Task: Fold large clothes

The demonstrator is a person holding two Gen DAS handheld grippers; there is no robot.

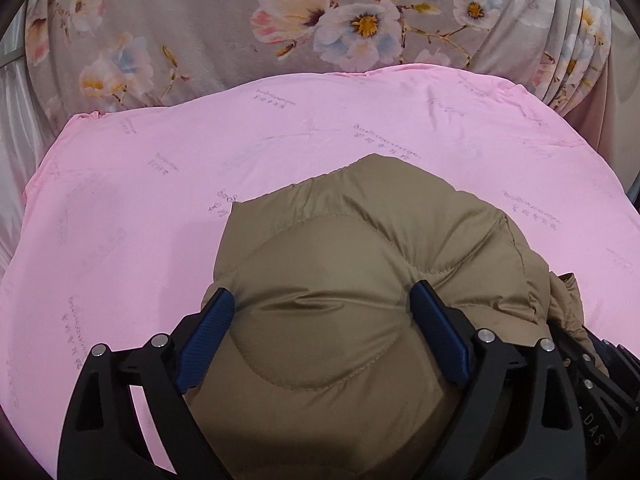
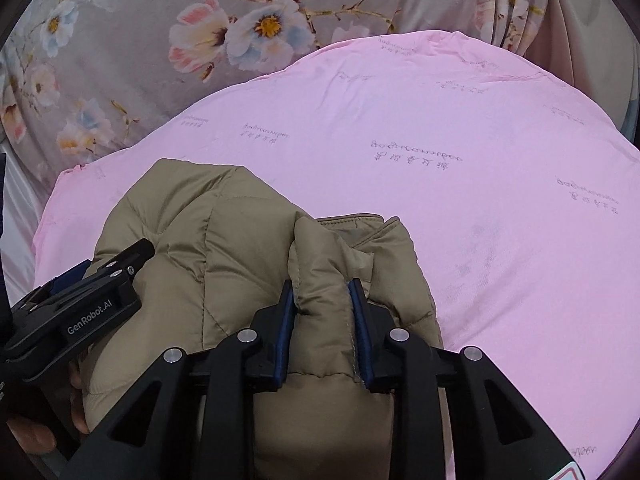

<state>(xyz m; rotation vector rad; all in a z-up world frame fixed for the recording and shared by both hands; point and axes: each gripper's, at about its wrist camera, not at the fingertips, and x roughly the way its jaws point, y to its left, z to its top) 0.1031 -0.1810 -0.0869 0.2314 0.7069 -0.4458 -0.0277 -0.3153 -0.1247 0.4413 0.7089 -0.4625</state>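
A khaki quilted down jacket point(image 1: 352, 280) lies bundled on a pink quilt point(image 1: 160, 184) spread over the bed, toward the quilt's near edge. The left gripper point(image 1: 324, 312) points forward and down over the jacket, its blue-padded fingers point(image 1: 212, 320) spread wide and pressing into a puffy panel on either side, gripping that bulge loosely rather than pinching it. The right gripper point(image 2: 325, 312) reaches in from the near side, angled downward, clenched on a raised fold of the jacket point(image 2: 240, 260) beside the collar. In the right wrist view the left gripper point(image 2: 92, 280) sits just left, touching the jacket. A floral bedsheet point(image 1: 200, 20) lies beyond the quilt's far edge.
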